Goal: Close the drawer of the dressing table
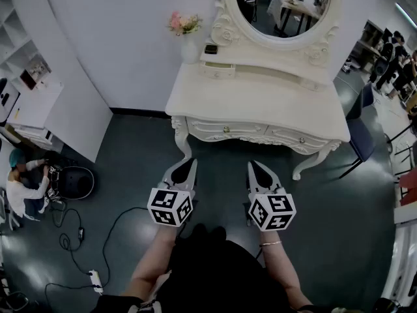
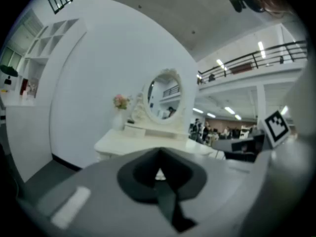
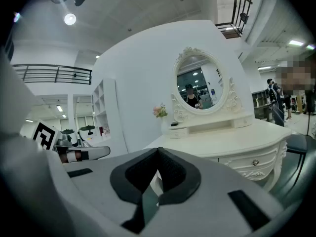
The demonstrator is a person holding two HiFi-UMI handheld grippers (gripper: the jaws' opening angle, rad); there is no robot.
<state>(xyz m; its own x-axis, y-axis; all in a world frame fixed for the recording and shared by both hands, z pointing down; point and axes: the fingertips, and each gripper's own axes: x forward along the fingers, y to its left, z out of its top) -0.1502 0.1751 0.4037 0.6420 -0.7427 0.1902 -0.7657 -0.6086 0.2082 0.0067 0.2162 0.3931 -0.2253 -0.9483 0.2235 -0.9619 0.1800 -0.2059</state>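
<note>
left gripper point(image 1: 184, 167) and right gripper point(image 1: 258, 168): jaws pressed together, nothing in them, good for pushing | I hold both side by side, well short of the table point(image 1: 260, 103) | small drawer point(image 1: 218, 70) on its shelf point(image 1: 267, 62) looks a bit out to me

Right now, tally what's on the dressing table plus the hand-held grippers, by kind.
Hand-held grippers: 2 (left hand-held gripper, right hand-held gripper)
Oval mirror: 1
Flower vase: 1
Small dark object: 1
Total: 5
</note>
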